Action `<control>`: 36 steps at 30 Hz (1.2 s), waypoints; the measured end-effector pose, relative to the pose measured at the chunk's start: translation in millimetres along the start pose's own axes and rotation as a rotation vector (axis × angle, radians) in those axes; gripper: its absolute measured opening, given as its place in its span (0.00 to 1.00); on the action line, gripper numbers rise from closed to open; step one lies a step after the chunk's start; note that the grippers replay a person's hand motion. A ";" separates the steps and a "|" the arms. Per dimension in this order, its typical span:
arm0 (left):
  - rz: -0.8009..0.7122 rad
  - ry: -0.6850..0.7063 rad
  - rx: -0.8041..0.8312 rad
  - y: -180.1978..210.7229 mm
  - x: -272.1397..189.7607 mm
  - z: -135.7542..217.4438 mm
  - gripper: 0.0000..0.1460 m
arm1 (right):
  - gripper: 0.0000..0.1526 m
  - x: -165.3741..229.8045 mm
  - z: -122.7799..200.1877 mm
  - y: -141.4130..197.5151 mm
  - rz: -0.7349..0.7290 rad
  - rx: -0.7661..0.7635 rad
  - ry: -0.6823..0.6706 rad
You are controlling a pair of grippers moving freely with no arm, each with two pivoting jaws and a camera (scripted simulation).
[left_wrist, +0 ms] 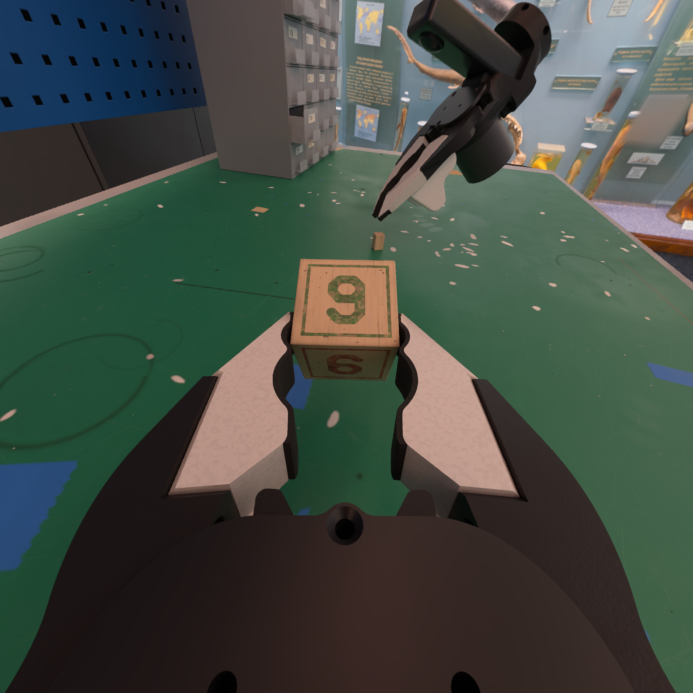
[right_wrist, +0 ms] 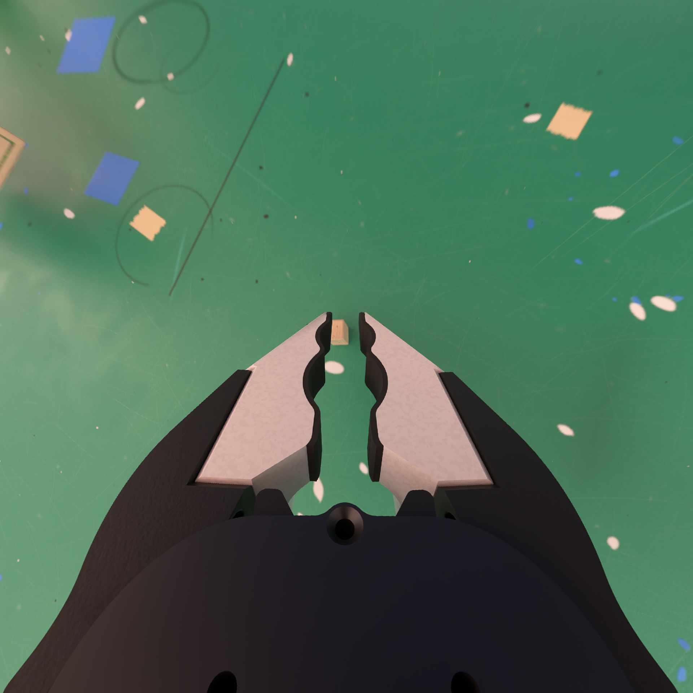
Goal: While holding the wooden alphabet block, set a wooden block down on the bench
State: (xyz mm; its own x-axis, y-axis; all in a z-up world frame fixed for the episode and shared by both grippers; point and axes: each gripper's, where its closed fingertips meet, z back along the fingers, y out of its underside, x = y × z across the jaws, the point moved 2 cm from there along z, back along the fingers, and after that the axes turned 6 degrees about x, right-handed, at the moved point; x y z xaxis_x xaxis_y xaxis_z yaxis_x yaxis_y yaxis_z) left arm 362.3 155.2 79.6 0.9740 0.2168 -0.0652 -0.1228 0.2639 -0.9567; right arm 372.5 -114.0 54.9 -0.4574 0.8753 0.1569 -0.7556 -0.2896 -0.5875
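My left gripper (left_wrist: pixel 345 330) is shut on the wooden alphabet block (left_wrist: pixel 345 300), a pale cube with green and red printed faces, and holds it above the green bench (left_wrist: pixel 131 300). A corner of the cube shows at the left edge of the right wrist view (right_wrist: pixel 7 157). A small plain wooden block (left_wrist: pixel 378 240) stands on the bench beyond it. My right gripper (left_wrist: pixel 380 216) hangs tilted just above that block, jaws a little apart and empty. In the right wrist view the small block (right_wrist: pixel 339 332) lies on the bench (right_wrist: pixel 487 225) below the gap between the gripper's (right_wrist: pixel 345 318) fingertips.
A grey cabinet of small drawers (left_wrist: pixel 277 86) stands at the back of the bench, with a blue pegboard (left_wrist: pixel 93 56) on the left wall. The bench's right edge (left_wrist: pixel 618 232) runs past display cases. Flat tan and blue patches (right_wrist: pixel 568 120) and white flecks mark the bench top.
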 end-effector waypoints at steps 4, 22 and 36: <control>-0.004 0.000 0.004 0.3 -0.4 -0.4 0.36 | 0.09 1.3 6.2 -13.4 0.022 -0.075 0.012; -0.016 0.008 0.014 0.8 -2.6 0.1 0.36 | 0.18 2.0 3.6 -50.0 0.033 -0.256 0.082; 0.003 0.002 0.033 3.7 -0.1 -5.3 0.36 | 0.29 -40.8 -2.8 -37.5 -0.001 -0.254 0.180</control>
State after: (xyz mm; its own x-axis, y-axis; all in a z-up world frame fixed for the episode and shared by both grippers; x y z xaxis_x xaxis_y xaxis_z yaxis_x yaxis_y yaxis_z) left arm 362.7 151.2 74.6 0.9741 0.2155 -0.0685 -0.1316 0.2938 -0.9468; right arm 420.8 -137.8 68.3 -0.3491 0.9367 0.0277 -0.6045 -0.2025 -0.7704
